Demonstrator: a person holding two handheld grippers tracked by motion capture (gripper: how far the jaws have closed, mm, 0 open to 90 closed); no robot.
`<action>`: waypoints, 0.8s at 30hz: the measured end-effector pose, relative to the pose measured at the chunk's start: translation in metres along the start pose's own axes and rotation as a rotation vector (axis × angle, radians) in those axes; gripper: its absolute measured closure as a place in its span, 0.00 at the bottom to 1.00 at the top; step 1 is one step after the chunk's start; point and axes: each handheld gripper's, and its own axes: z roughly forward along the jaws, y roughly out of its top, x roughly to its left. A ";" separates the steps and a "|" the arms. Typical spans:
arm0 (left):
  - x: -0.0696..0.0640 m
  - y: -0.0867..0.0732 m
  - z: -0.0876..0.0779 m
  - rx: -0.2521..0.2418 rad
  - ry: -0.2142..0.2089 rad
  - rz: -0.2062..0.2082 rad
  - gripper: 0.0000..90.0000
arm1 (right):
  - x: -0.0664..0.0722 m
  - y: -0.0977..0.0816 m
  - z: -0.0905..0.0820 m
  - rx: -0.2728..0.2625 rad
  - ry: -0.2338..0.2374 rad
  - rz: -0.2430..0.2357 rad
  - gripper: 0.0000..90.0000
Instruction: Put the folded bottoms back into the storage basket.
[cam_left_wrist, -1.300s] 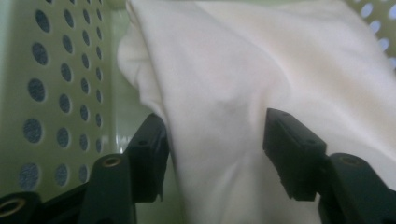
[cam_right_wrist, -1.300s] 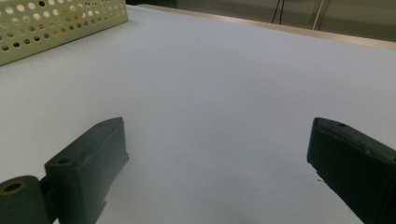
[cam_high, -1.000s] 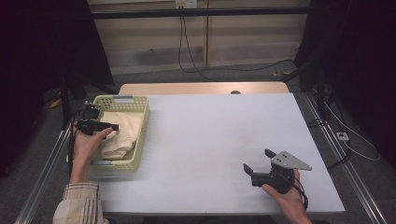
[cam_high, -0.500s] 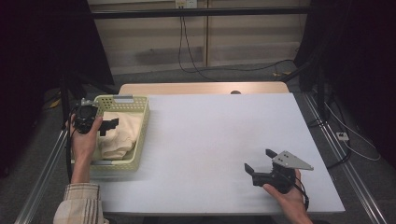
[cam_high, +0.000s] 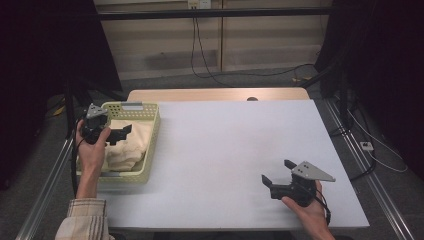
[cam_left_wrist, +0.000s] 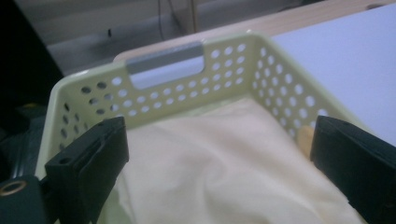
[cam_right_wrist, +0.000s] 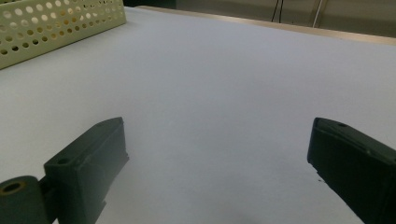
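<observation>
Your basket (cam_high: 150, 145) sits at the table's (cam_high: 225, 150) left edge, cloth (cam_high: 127, 147) inside it. Your left gripper (cam_high: 116, 134) hangs over the basket; your right gripper (cam_high: 276, 172) is well right of it.

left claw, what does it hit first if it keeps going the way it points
Probably the pale yellow folded cloth lying in the perforated yellow plastic basket; the open left claw points down onto it, though depth is unclear.

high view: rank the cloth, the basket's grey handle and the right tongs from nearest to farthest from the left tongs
1. The cream cloth, directly under the left tongs, inside the basket.
2. The grey handle, on the basket's far wall, just beyond the tongs.
3. The right tongs, far across the white table, near its front right.
</observation>
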 end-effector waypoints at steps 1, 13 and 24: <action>-0.002 0.000 -0.001 -0.009 0.006 -0.003 0.05 | 0.000 0.000 0.000 0.001 0.000 -0.001 0.05; -0.021 -0.007 -0.016 -0.016 -0.014 0.021 0.05 | 0.003 0.000 -0.003 0.001 -0.027 -0.008 0.05; -0.029 -0.013 -0.036 -0.047 -0.014 0.034 0.06 | 0.002 0.000 -0.002 -0.002 -0.027 -0.003 0.05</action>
